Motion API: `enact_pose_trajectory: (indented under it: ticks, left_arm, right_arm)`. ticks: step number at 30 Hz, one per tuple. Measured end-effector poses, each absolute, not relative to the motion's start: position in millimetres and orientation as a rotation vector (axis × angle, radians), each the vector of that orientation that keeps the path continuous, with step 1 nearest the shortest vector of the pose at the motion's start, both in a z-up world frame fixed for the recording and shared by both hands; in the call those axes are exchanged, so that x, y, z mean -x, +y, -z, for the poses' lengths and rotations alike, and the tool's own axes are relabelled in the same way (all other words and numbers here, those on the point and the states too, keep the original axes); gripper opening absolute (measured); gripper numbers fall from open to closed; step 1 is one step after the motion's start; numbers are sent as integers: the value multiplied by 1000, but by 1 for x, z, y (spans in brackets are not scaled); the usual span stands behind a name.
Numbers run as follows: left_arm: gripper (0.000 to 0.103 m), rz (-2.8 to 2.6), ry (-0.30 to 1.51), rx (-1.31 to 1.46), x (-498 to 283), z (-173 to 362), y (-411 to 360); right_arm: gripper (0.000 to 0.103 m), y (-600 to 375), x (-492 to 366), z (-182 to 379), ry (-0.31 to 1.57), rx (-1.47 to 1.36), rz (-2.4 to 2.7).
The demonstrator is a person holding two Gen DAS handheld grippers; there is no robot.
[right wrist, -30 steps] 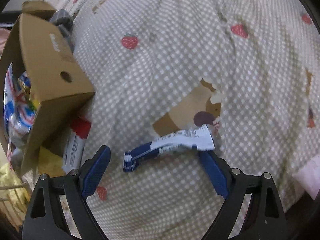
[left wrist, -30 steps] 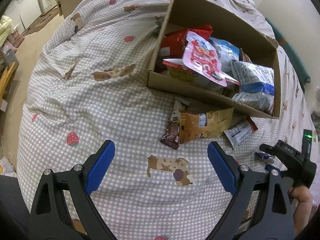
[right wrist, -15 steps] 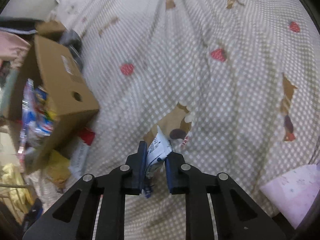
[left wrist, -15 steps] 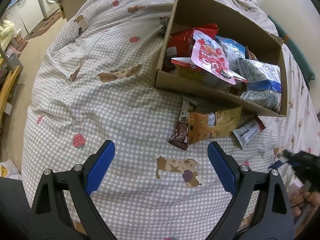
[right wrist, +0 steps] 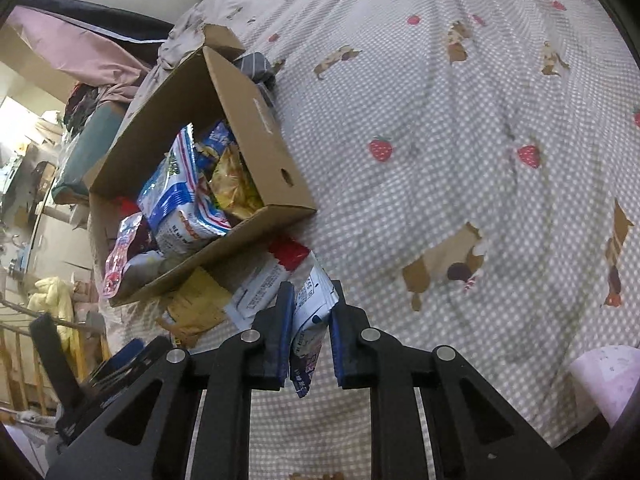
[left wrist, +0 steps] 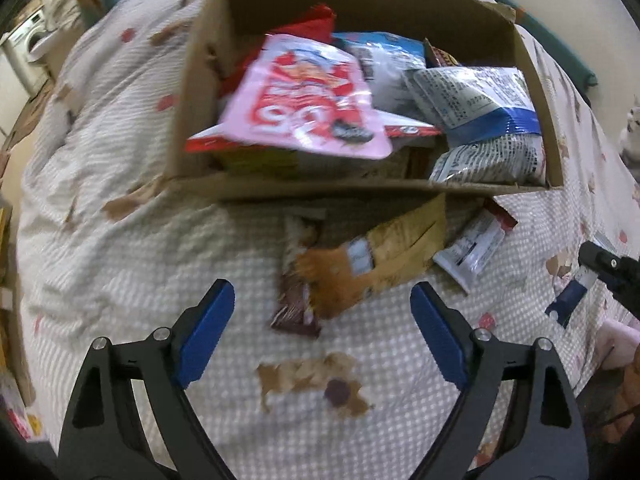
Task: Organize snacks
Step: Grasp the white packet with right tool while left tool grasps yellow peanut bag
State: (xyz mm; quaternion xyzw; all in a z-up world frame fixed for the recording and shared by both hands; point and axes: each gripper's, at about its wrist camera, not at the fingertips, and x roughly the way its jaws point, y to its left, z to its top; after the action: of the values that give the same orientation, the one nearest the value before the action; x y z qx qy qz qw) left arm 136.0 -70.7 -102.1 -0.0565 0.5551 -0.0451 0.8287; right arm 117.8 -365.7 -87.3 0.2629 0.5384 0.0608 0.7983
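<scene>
Checked bedspread [right wrist: 460, 184]; right hand-held gripper [right wrist: 310, 320] clamps blue-white sachet [right wrist: 310, 320] upright, lengthwise

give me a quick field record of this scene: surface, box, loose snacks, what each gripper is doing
surface: checked bedspread with strawberry prints
box: open cardboard box, full of snack bags
loose snacks: brown bar, orange-yellow packet, white and red packet, all in front of the box
left hand-held gripper: open, empty, over the loose snacks
right hand-held gripper: shut on blue and white packet, lifted off the bedspread
</scene>
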Motion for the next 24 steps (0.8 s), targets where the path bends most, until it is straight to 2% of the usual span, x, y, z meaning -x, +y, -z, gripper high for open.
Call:
enact_pose_trajectory:
  ticks: [2,10,14,21,24]
  left_arm:
    - [81,115,1172,121,-143,105,-76]
    - [81,245,1207,143,-161,117,-92]
    - [81,354,1178,125,-152,107,-105]
    - [81,642,1317,98,-118,113,-152]
    - [81,627,1294,19,-109,112,-157]
  right_arm:
    - [17,-352,-126,90,1159,-564,-134]
    - [18,-357,-127,92,1161,-587,-120]
    - [17,-360,-127,89,1155,-578,-98]
    - [18,-359,-128,85,1142,-593,-104]
    - [18,-360,-128,85,1144,-599,-103]
